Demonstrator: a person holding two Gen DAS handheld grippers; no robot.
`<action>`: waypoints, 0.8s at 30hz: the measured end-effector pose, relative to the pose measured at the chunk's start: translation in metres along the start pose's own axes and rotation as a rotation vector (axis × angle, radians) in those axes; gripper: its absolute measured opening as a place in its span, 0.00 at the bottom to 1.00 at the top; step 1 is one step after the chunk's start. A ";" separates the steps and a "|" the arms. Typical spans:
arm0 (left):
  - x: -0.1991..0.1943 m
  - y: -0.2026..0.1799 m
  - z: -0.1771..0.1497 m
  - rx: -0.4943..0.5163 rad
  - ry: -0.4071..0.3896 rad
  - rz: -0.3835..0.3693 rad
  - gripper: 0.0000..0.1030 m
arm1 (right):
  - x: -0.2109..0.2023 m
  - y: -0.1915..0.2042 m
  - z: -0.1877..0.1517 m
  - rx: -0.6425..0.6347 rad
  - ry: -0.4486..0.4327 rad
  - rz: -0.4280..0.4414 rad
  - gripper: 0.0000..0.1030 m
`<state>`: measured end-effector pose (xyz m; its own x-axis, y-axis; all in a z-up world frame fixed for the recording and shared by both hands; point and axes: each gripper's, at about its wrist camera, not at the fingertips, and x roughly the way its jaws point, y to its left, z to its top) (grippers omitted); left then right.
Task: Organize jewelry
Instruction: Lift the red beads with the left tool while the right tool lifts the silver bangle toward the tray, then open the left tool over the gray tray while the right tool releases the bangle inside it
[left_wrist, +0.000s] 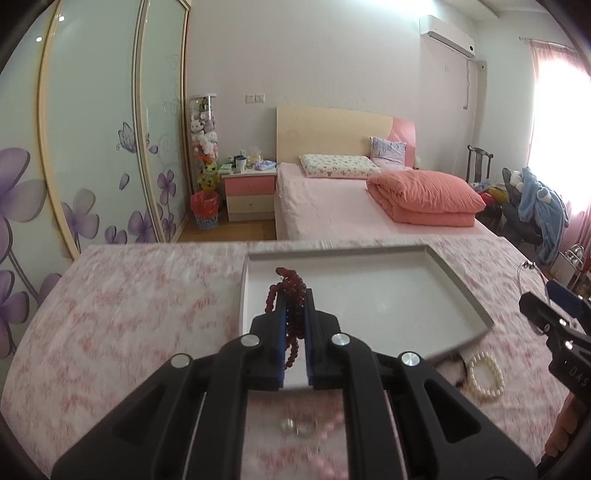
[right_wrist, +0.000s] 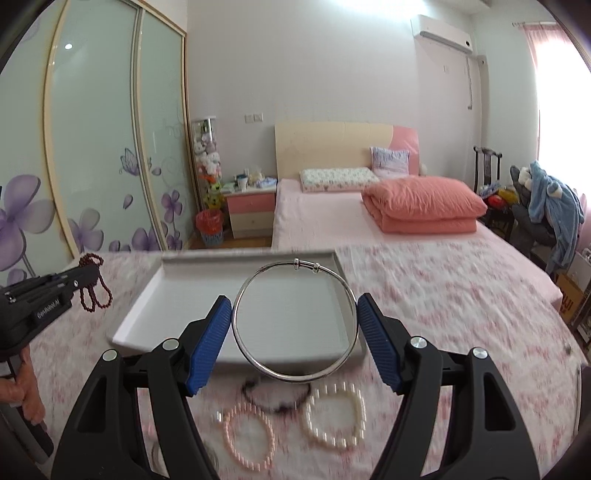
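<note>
Dark-red bead strand (left_wrist: 291, 310) pinched between the fully closed left tongs (left_wrist: 294, 314) in the left wrist view, loops spilling out above the tips and trailing down between the blue pads. Held over the near edge of a white tray (left_wrist: 458, 291) resting on a pink-patterned bench (left_wrist: 129, 314). Cream pearl bracelet (left_wrist: 487, 374) lying on the cloth just beside the tray's near right corner. Right tongs (left_wrist: 546, 314) seen at the right border, with part of a silver hoop above them.

Silver bangle (right_wrist: 295, 321) gripped in the right wrist view across its width by the right tongs (right_wrist: 293, 328), spread wide, each blue pad pressing an outer side of the ring. Bangle raised in front of the white tray (right_wrist: 147, 291). Below on the cloth, pink bead bracelet (right_wrist: 249, 435), dark bracelet (right_wrist: 277, 400) and pearl bracelet (right_wrist: 334, 417) side by side, blurred. Left tongs (right_wrist: 96, 275) at the left edge, red strand (right_wrist: 94, 291) dangling from them, a hand (right_wrist: 26, 387) on the handle.
</note>
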<state>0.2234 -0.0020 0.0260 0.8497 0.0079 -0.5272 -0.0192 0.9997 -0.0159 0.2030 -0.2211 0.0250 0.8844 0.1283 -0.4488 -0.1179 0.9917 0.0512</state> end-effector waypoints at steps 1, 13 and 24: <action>0.003 0.000 0.003 0.000 -0.006 0.001 0.09 | 0.006 0.001 0.006 -0.004 -0.014 -0.002 0.68; 0.063 -0.010 0.024 0.012 0.008 -0.010 0.09 | 0.072 0.008 0.017 -0.003 0.021 0.018 0.68; 0.117 -0.009 0.022 -0.004 0.067 -0.020 0.09 | 0.124 0.012 0.009 -0.007 0.111 0.009 0.69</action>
<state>0.3348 -0.0099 -0.0174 0.8126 -0.0135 -0.5826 -0.0049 0.9995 -0.0301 0.3151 -0.1931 -0.0215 0.8277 0.1351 -0.5447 -0.1292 0.9904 0.0493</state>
